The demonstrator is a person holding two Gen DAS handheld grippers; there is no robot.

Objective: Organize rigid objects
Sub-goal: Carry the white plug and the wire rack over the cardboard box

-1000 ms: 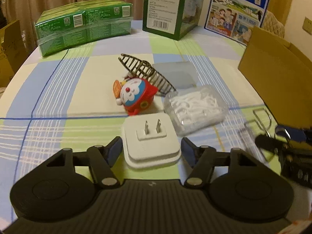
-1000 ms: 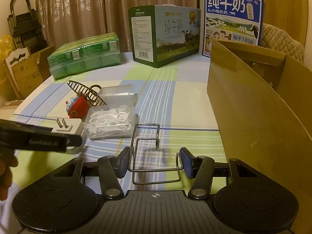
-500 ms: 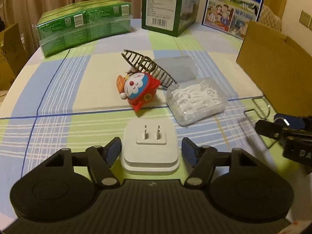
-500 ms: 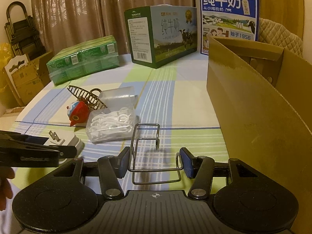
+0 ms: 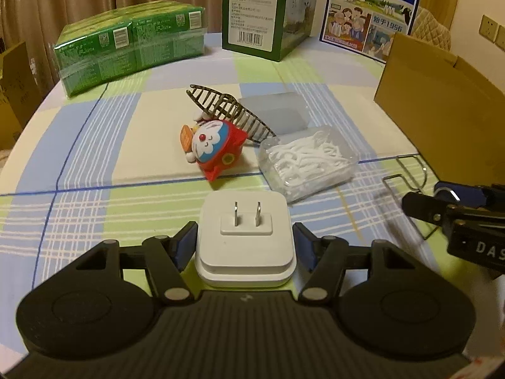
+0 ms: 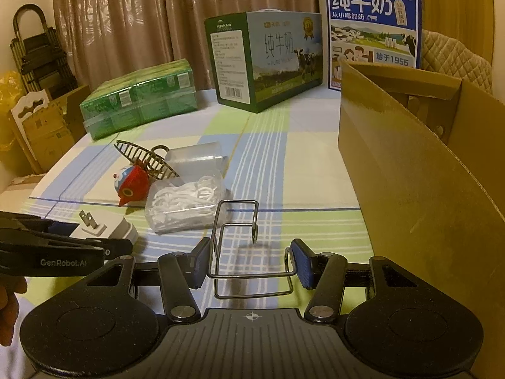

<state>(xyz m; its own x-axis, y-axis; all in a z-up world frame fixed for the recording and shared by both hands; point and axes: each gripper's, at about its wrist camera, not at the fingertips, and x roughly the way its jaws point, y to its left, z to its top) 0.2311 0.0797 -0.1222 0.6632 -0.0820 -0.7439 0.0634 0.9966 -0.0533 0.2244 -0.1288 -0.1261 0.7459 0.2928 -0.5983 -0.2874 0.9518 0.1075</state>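
- The left gripper [image 5: 245,233] has its jaws closing on the charger [image 5: 246,252], which sits squarely between them. Both blue pads [image 5: 186,243] look to be touching its white sides, one on each flank.
- The charger lies flat side down near the front edge of the table [image 5: 126,145]. Its two prongs stick up and lean slightly away from the gripper. The body is a rounded square, so no side reads as the longer one.
- The right gripper [image 6: 251,252] is partly closed on the wire rack [image 6: 236,201]. One pad is against the left wires and the other against the curled wire on the right.
- The rack's long axis runs straight away from that gripper, along its fingers. The far end turns up into a hooked loop, and the near end sits low between the pads. Its shadow lies on the cloth right under it.
- The rack sits just left of the open cardboard box [image 6: 410,173], close to its tall near wall but not touching it.
- Beyond the charger, a red and blue toy [image 5: 214,145] lies on its side with its face towards the left gripper.
- A dark hair claw [image 5: 227,110] leans behind the toy, slanting from upper left down to the right.
- A clear tub of floss picks [image 5: 309,161] is just right of the toy, between charger and rack.
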